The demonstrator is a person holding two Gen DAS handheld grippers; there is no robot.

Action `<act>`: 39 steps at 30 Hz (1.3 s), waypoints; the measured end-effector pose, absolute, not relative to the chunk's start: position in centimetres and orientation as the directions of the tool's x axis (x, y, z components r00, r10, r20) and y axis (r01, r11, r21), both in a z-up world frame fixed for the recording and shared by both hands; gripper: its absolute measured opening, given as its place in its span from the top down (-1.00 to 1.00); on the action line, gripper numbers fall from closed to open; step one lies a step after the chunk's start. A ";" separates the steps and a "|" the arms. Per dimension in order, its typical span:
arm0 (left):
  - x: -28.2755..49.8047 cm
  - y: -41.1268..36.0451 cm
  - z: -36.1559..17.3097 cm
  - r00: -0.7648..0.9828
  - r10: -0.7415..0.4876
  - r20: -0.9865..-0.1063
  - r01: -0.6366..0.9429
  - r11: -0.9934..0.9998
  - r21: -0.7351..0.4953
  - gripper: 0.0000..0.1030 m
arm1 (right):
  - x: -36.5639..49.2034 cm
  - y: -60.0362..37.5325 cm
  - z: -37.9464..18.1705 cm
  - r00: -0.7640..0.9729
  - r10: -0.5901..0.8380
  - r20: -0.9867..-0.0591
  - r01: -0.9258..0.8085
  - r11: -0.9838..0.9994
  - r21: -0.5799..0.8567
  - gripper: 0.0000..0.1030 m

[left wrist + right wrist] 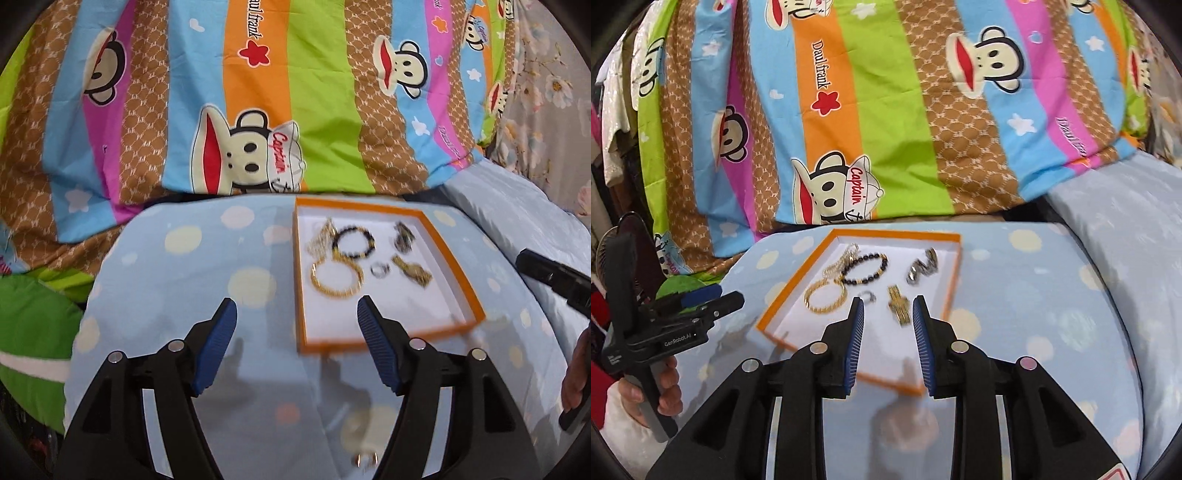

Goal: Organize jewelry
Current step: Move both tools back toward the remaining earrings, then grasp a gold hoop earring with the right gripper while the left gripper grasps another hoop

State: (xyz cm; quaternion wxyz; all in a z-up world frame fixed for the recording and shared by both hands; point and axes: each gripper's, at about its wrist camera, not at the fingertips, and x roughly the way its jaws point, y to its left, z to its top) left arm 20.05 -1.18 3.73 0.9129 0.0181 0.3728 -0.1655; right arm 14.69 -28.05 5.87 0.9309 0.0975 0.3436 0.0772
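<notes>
An orange-rimmed white tray (pixel 458 243) (pixel 955 273) lies on the dotted blue cloth. It holds a gold chain bracelet (pixel 334 286) (pixel 825 297), a black bead bracelet (pixel 354 240) (pixel 866 271), a pale chain (pixel 321 236) (pixel 842 262), a silver ring (pixel 380 269) (pixel 866 296), a gold watch (pixel 412 273) (pixel 898 305) and a dark silver band (pixel 402 234) (pixel 923 271). My left gripper (pixel 297 310) is open and empty, just short of the tray's near left corner. My right gripper (pixel 888 306) is open and empty above the tray's near edge, close to the gold watch.
A striped monkey-print quilt (pixel 258 92) (pixel 886 110) is piled behind the tray. A pale blue pillow (pixel 1126 236) lies to the right. A small ring (pixel 364 459) lies on the cloth near me. The other hand-held gripper shows at each view's edge (pixel 665 325) (pixel 554 277).
</notes>
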 end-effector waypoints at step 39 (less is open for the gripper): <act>7.1 -1.7 -1.6 0.623 -0.246 -0.743 0.290 0.954 -0.072 -0.42 | -1.7 -24.8 -2.2 0.648 0.138 -0.749 -0.027 0.987 0.159 0.47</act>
